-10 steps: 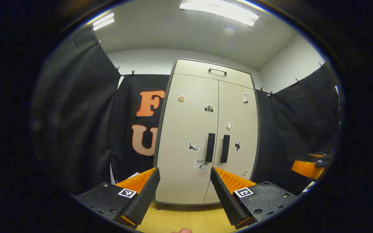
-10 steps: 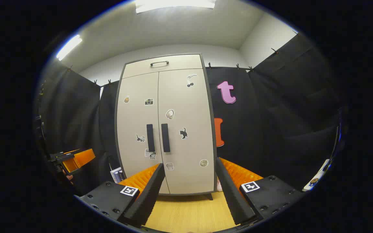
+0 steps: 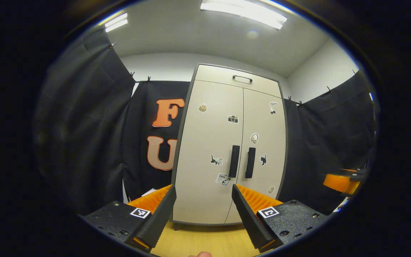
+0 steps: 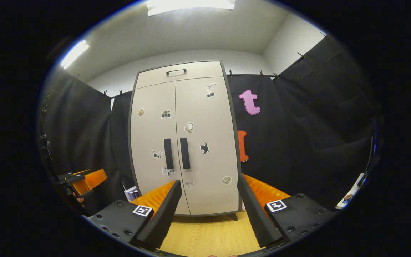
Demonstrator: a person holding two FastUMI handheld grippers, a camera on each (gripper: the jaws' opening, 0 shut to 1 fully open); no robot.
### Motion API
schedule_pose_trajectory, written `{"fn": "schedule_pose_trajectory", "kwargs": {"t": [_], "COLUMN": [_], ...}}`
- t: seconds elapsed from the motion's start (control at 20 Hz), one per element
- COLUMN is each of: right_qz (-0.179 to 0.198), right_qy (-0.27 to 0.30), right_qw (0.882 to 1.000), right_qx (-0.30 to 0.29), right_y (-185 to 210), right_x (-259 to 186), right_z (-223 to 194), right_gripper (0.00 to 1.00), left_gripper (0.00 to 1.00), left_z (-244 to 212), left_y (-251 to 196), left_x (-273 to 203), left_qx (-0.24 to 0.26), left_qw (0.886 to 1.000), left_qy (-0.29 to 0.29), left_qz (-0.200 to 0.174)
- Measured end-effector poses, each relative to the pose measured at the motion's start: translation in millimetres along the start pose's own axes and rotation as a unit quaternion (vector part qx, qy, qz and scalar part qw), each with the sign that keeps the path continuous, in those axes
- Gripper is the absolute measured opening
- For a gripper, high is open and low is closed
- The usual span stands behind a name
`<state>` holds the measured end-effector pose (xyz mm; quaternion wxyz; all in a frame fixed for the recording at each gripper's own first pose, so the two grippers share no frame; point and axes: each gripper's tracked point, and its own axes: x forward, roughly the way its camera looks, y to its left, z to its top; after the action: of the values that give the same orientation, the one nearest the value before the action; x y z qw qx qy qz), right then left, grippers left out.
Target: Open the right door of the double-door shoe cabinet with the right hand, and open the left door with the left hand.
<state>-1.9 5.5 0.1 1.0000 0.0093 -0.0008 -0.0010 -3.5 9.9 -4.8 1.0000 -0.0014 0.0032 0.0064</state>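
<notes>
shoe cabinet (image 3: 228,150) stands closed, well ahead of each released hand-held gripper: left (image 3: 202,214), right (image 4: 209,214).

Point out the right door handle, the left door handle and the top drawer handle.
right door handle (image 4: 185,153), right gripper view, middle of the bar.
left door handle (image 3: 234,161), left gripper view, middle of the bar.
top drawer handle (image 4: 176,71), right gripper view, middle of the grip.

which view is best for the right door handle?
Right gripper view: the right door handle sits near centre, facing the camera above the open right gripper. The left gripper view shows it too, but off to the side and at more of an angle.
</notes>
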Motion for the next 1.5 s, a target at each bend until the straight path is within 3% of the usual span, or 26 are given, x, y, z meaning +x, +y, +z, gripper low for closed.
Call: {"fn": "schedule_pose_trajectory", "kwargs": {"t": [0.05,0.5,0.8,1.1,1.3,1.5], "right_qz": [-0.003,0.002,0.024,0.079,0.066,0.068], "right_qy": [0.001,0.009,0.004,-0.018,0.000,0.051], "right_qw": [1.000,1.000,0.999,0.996,0.995,0.996], "right_qx": [-0.001,-0.015,-0.042,-0.025,-0.071,0.010], "right_y": [-1.9,5.6,24.4,72.7,84.3,91.8], "right_x": [0.8,10.0,53.8,157.2,247.4,315.7], "right_z": [-0.9,-4.1,20.9,54.2,33.4,6.1], "right_gripper": [1.00,1.00,1.00,0.99,0.98,0.98], "left_gripper": [0.94,0.92,0.94,0.94,0.95,0.94], "left_z": [-0.3,-2.6,-4.8,-16.6,-33.3,-37.7], "left_y": [0.4,8.2,12.4,19.1,24.5,36.6], "left_x": [0.5,0.2,-0.4,-0.5,9.9,29.9], "left_qx": [0.001,-0.003,0.003,-0.004,-0.019,-0.010], "left_qw": [1.000,1.000,1.000,1.000,1.000,1.000], "left_qy": [-0.001,-0.005,-0.010,-0.003,0.010,-0.002], "left_qz": [0.002,0.008,0.010,0.011,0.013,0.021]}}
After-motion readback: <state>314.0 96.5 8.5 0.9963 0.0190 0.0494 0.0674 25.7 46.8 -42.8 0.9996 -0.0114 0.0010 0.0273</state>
